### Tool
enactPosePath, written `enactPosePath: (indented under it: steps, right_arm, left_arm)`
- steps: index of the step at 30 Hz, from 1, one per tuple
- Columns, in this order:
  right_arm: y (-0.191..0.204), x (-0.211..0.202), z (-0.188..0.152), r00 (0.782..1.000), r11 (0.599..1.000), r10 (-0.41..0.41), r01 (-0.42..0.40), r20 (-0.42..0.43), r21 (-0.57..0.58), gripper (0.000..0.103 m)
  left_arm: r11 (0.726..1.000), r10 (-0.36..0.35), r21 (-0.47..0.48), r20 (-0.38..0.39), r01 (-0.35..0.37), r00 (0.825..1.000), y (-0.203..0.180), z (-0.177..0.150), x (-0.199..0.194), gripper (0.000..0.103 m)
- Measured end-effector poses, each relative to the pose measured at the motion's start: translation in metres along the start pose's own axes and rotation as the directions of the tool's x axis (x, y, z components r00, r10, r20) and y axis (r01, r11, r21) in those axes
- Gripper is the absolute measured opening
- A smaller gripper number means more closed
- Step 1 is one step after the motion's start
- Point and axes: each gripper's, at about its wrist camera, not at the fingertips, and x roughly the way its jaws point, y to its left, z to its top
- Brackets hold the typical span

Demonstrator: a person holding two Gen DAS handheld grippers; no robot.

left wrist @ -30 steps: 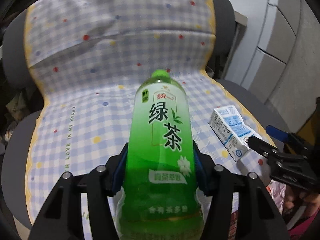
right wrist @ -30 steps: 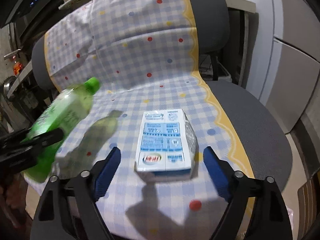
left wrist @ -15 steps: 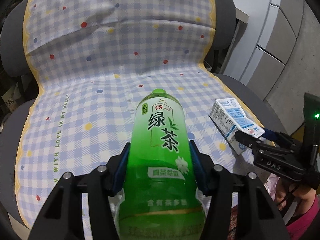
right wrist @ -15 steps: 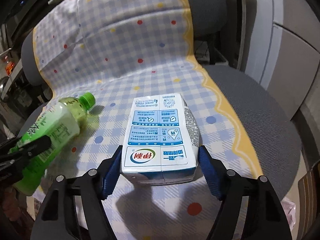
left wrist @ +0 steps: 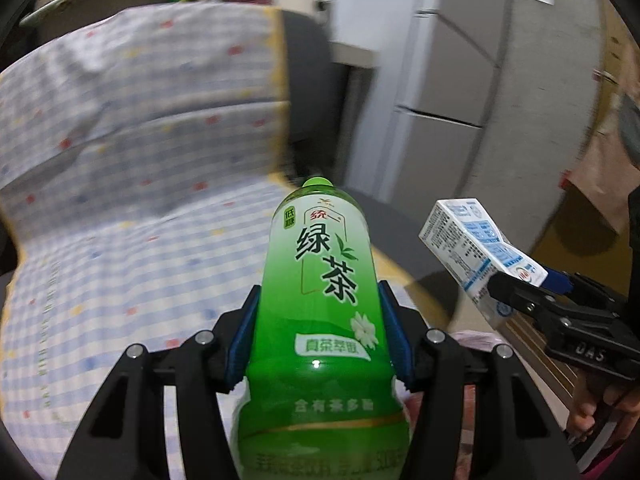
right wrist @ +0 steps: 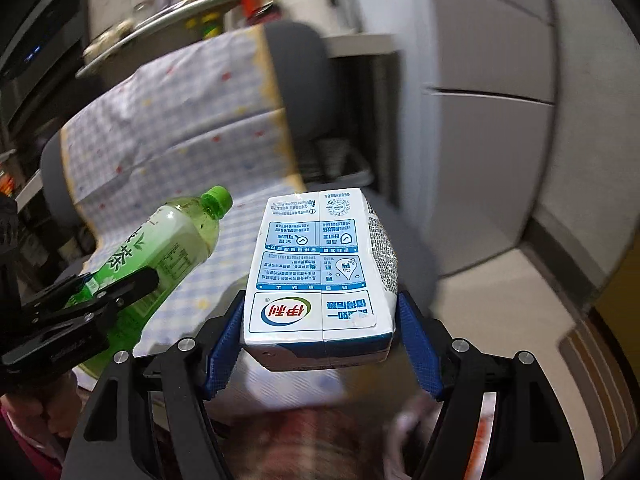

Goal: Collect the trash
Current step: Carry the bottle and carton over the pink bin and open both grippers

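Observation:
My left gripper (left wrist: 318, 320) is shut on a green tea bottle (left wrist: 320, 272), its blue pads pressing both sides of the label, cap pointing away. The bottle hangs above the chair seat (left wrist: 120, 240). My right gripper (right wrist: 320, 340) is shut on a white and blue milk carton (right wrist: 320, 264), held clear of the seat with its printed side up. In the left wrist view the carton (left wrist: 472, 240) sits to the right in the right gripper (left wrist: 528, 284). In the right wrist view the bottle (right wrist: 168, 240) and left gripper (right wrist: 120, 292) are at the left.
An office chair with a checked cover (right wrist: 180, 120) stands behind both items. A grey cabinet (left wrist: 440, 80) is to its right, with pale floor (right wrist: 500, 300) beside it. A cluttered shelf (right wrist: 168, 20) runs behind the chair. A hand (left wrist: 592, 412) holds the right gripper's handle.
The right gripper's jaws closed on the milk carton and lifted it off the seat. Both grippers swung right with their items, and the background is now motion-blurred.

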Motion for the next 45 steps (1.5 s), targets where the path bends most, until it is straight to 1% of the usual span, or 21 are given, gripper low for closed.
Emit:
enactPosePath:
  steps: [3, 5, 9, 12, 14, 15, 16, 17, 19, 22, 24, 27, 30, 35, 40, 43, 44, 45]
  right_arm:
    - [-0.032, -0.025, -0.015, 0.997, 0.996, -0.083, 0.082, 0.011, 0.044, 0.072]
    - [-0.055, -0.04, -0.028, 0.99, 0.987, -0.14, 0.139, 0.008, 0.083, 0.073]
    - [-0.093, -0.054, -0.054, 0.976, 0.965, -0.215, 0.215, -0.02, 0.152, 0.073]
    - [-0.115, -0.058, -0.069, 0.969, 0.948, -0.24, 0.246, -0.051, 0.203, 0.073]
    - [-0.127, -0.057, -0.077, 0.965, 0.94, -0.253, 0.262, -0.069, 0.219, 0.076]
    - [-0.132, -0.055, -0.08, 0.961, 0.934, -0.267, 0.278, -0.077, 0.224, 0.077]
    - [-0.136, -0.053, -0.083, 0.956, 0.929, -0.281, 0.293, -0.085, 0.226, 0.083]
    - [-0.141, -0.048, -0.086, 0.946, 0.92, -0.305, 0.322, -0.108, 0.223, 0.086]
    - [-0.146, -0.044, -0.089, 0.936, 0.907, -0.332, 0.351, -0.119, 0.23, 0.086]
    - [-0.149, -0.046, -0.091, 0.945, 0.914, -0.309, 0.325, -0.105, 0.243, 0.086]
    - [-0.148, -0.049, -0.091, 0.947, 0.917, -0.308, 0.32, -0.088, 0.237, 0.086]
    - [-0.144, -0.058, -0.087, 0.949, 0.92, -0.31, 0.313, -0.052, 0.237, 0.086]
    - [-0.147, -0.068, -0.084, 0.947, 0.914, -0.322, 0.315, -0.015, 0.256, 0.086]
    - [-0.154, -0.086, -0.079, 0.933, 0.899, -0.358, 0.333, 0.041, 0.286, 0.086]
    - [-0.166, -0.101, -0.079, 0.92, 0.88, -0.387, 0.347, 0.065, 0.324, 0.086]
    - [-0.175, -0.106, -0.081, 0.913, 0.871, -0.403, 0.36, 0.068, 0.334, 0.086]
    - [-0.176, -0.106, -0.081, 0.911, 0.869, -0.406, 0.363, 0.066, 0.337, 0.086]
    - [-0.179, -0.106, -0.082, 0.911, 0.867, -0.407, 0.363, 0.064, 0.341, 0.086]
  left_arm:
    - [0.996, -0.067, 0.052, -0.002, 0.067, 0.998, -0.036, 0.0, 0.008, 0.055]
    - [0.989, -0.123, 0.085, -0.012, 0.123, 0.992, -0.062, -0.003, 0.013, 0.055]
    - [0.976, -0.176, 0.123, -0.031, 0.178, 0.984, -0.093, -0.008, 0.023, 0.055]
    - [0.969, -0.202, 0.134, -0.059, 0.208, 0.978, -0.109, -0.014, 0.028, 0.055]
    - [0.967, -0.2, 0.148, -0.065, 0.207, 0.978, -0.119, -0.019, 0.029, 0.055]
    - [0.966, -0.201, 0.154, -0.071, 0.209, 0.977, -0.121, -0.02, 0.03, 0.055]
    - [0.965, -0.201, 0.155, -0.075, 0.211, 0.977, -0.123, -0.022, 0.029, 0.055]
    - [0.965, -0.199, 0.157, -0.079, 0.21, 0.977, -0.125, -0.024, 0.03, 0.055]
    - [0.964, -0.195, 0.167, -0.087, 0.207, 0.977, -0.127, -0.028, 0.029, 0.055]
    - [0.961, -0.194, 0.183, -0.097, 0.209, 0.976, -0.13, -0.033, 0.028, 0.055]
    - [0.958, -0.198, 0.192, -0.105, 0.215, 0.975, -0.134, -0.034, 0.029, 0.055]
    - [0.946, -0.217, 0.214, -0.131, 0.242, 0.967, -0.14, -0.039, 0.035, 0.055]
    - [0.927, -0.244, 0.246, -0.18, 0.283, 0.953, -0.153, -0.049, 0.044, 0.055]
    - [0.899, -0.279, 0.273, -0.246, 0.343, 0.928, -0.175, -0.063, 0.059, 0.055]
    - [0.863, -0.323, 0.303, -0.284, 0.404, 0.903, -0.201, -0.061, 0.069, 0.055]
    - [0.839, -0.347, 0.315, -0.317, 0.443, 0.883, -0.219, -0.057, 0.076, 0.056]
    - [0.832, -0.352, 0.32, -0.326, 0.453, 0.877, -0.225, -0.057, 0.079, 0.057]
    - [0.825, -0.359, 0.33, -0.322, 0.459, 0.876, -0.231, -0.055, 0.082, 0.069]
